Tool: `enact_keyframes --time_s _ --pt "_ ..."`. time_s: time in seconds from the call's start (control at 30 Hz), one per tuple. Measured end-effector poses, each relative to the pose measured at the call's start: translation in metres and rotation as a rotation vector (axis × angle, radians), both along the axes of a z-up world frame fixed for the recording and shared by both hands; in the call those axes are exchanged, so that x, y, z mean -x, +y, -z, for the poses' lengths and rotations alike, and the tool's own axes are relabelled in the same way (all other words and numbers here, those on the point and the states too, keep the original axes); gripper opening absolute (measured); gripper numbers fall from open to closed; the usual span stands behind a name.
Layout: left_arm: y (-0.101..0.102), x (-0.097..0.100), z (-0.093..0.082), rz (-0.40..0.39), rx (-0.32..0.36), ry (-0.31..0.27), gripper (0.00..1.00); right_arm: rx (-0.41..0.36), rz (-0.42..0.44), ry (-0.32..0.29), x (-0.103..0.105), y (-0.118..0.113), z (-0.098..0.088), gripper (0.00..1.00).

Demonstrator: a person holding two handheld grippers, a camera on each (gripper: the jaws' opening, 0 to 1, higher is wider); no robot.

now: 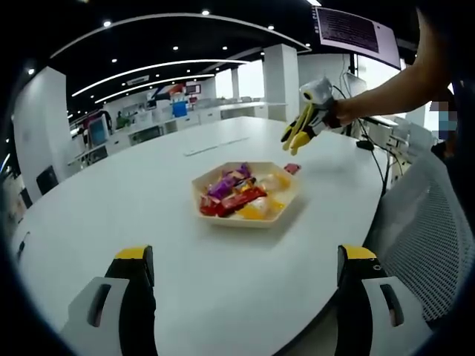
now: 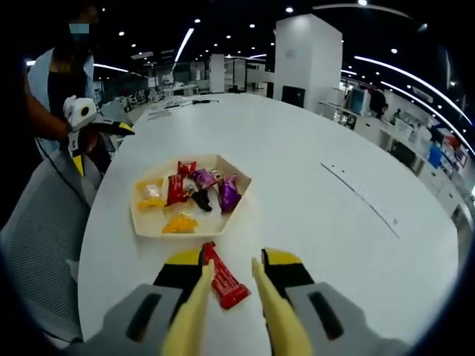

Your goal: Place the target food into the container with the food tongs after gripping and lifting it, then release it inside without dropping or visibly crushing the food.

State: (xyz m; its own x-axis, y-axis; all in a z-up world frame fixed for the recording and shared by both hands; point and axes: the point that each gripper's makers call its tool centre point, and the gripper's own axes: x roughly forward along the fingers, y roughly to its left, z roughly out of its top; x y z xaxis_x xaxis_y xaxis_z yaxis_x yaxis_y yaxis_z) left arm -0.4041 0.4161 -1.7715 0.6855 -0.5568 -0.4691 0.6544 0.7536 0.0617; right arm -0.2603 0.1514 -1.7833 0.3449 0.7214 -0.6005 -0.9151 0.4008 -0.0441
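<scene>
Black, yellow-tipped jaws of the left gripper [image 1: 241, 278] are seen in the left gripper view spread wide and empty above the white surface [image 1: 133, 193]. Beyond them sits the hexagonal tray [image 1: 286, 210] of wrapped sweets, with the right gripper [image 1: 295, 135] hovering past it near a small red item.

In the right gripper view, yellow tongs [image 2: 231, 293] are carried in the right gripper's jaws. The tong tips stand open, straddling a red wrapped bar [image 2: 223, 278] that lies on the surface just short of the tray. Whether contact is made cannot be told.

Risks: the slick wrapper may slip from the narrow tips during lifting; excess closing force may crush the bar; the tray rim may be clipped.
</scene>
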Motion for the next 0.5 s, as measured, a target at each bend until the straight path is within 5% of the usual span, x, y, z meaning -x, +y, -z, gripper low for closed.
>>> enact_keyframes --time_s 0.5 --pt "0.0 0.001 0.002 -0.003 -0.003 0.013 1.0 0.084 -0.087 0.014 0.008 0.009 0.032 0.3"
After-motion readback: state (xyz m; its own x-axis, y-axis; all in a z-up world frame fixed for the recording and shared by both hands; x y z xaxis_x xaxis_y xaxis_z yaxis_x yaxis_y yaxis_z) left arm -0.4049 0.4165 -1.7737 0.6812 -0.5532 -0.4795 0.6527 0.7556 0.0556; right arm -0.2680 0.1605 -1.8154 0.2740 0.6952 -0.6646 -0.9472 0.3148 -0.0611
